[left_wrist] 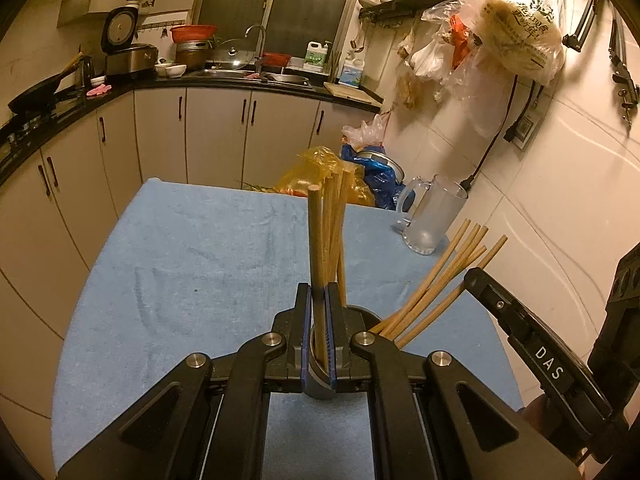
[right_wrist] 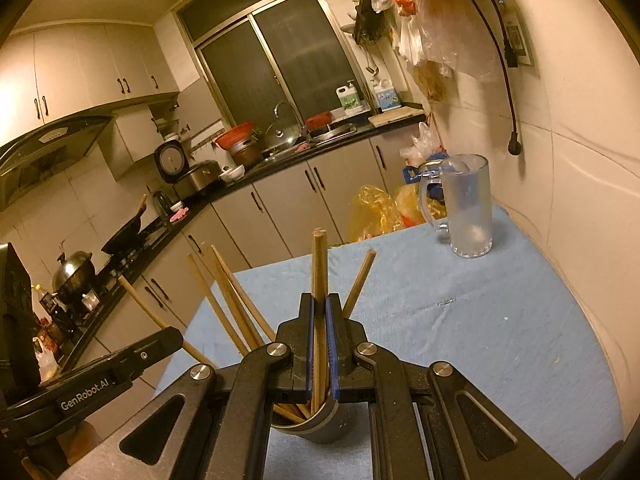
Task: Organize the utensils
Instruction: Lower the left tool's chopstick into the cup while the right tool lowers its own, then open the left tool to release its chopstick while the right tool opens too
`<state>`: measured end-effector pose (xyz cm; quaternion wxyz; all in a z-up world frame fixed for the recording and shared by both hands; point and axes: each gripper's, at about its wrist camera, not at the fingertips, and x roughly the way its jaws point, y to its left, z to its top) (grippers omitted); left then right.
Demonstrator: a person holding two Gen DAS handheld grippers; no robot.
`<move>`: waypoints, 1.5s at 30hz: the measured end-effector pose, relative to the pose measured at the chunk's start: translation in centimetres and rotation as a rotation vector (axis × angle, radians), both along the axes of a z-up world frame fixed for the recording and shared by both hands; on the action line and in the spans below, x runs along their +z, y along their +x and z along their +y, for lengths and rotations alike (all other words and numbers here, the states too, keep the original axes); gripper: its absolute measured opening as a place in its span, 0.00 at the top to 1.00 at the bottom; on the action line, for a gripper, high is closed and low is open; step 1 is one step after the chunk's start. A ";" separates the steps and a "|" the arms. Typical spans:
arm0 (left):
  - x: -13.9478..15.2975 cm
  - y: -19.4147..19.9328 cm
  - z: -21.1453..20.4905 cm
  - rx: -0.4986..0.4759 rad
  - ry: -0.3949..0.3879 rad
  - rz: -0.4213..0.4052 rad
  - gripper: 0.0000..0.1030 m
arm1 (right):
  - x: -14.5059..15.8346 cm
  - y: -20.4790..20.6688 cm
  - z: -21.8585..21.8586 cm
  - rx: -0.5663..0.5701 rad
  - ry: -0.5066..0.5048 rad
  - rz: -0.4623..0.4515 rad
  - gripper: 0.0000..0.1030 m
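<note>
Two grippers (left_wrist: 319, 292) (right_wrist: 319, 304) shut on chopsticks (left_wrist: 316, 240)

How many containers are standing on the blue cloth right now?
2. A dark cup holding chopsticks stands nearest, beneath the right hand-held gripper; a glass mug stands at the far right. Some near cloth is hidden.
</note>
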<state>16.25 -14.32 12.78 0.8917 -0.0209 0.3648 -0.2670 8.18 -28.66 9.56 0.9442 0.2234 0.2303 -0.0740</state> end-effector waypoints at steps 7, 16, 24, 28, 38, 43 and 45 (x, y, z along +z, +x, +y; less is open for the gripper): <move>-0.4 0.4 -0.1 -0.004 0.004 0.008 0.94 | -0.6 0.6 -0.2 0.001 0.000 0.010 0.94; -1.0 0.8 -0.3 -0.004 0.009 0.023 0.94 | -0.7 1.1 -0.2 0.005 0.000 0.016 0.94; -1.0 0.9 -0.4 -0.004 0.010 0.027 0.94 | -0.7 1.2 -0.2 0.011 0.001 0.021 0.94; -1.2 1.0 -0.5 -0.001 0.011 0.031 0.94 | -0.7 1.5 -0.4 0.012 0.007 0.026 0.94; -1.5 1.2 -0.7 0.004 0.014 0.033 0.94 | -0.6 1.7 -0.5 0.024 0.015 0.031 0.93; -1.6 1.3 -0.8 0.010 0.016 0.026 0.94 | -0.6 1.6 -0.7 0.025 0.012 0.023 0.93; -1.6 1.5 -0.9 0.013 0.017 0.028 0.94 | -0.6 1.5 -0.7 0.022 0.011 0.024 0.93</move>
